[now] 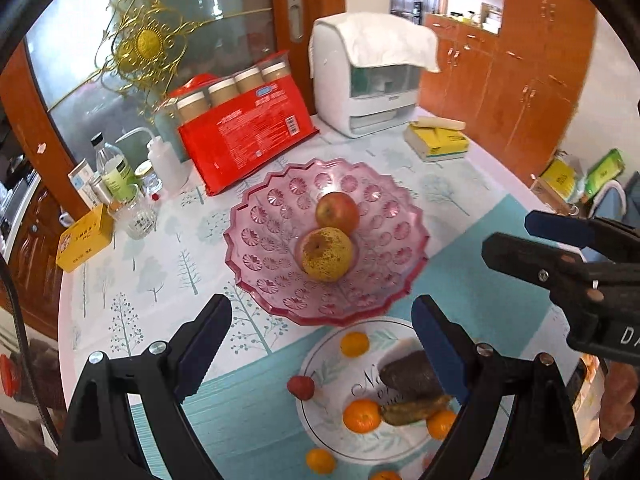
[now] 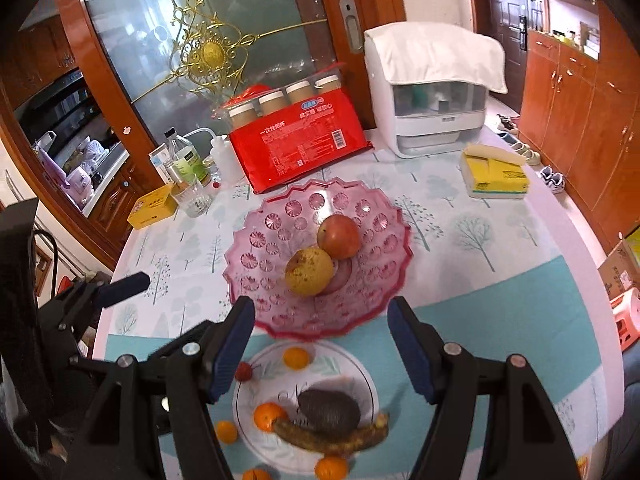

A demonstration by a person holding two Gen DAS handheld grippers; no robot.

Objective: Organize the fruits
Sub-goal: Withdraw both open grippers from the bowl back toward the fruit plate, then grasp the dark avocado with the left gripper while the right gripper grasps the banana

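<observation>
A pink glass bowl (image 1: 280, 296) (image 2: 256, 304) stands mid-table and holds a red apple (image 1: 337, 212) (image 2: 339, 237) and a yellow pear (image 1: 327, 254) (image 2: 309, 272). Nearer me, a white plate (image 1: 384, 444) (image 2: 256, 452) carries tangerines (image 1: 361, 415) (image 2: 269, 416), a dark rough fruit (image 1: 408, 374) (image 2: 329, 407) and a browned banana (image 1: 414, 411) (image 2: 332, 440). A small red fruit (image 1: 300, 386) (image 2: 243, 371) lies at the plate's rim, and other tangerines (image 1: 320, 461) (image 2: 226, 431) lie on the cloth. My left gripper (image 1: 322, 308) and right gripper (image 2: 320, 308) hang open and empty above the plate's far edge. The right gripper (image 1: 516, 236) also shows in the left wrist view.
A red pack of paper cups (image 1: 248, 128) (image 2: 300, 144) leans behind the bowl. A white appliance under a towel (image 1: 368, 80) (image 2: 432, 92), a yellow tissue pack (image 1: 438, 142) (image 2: 496, 178), bottles and a glass (image 1: 120, 176) (image 2: 188, 172), and a yellow box (image 1: 82, 240) (image 2: 152, 206) ring the table's far side.
</observation>
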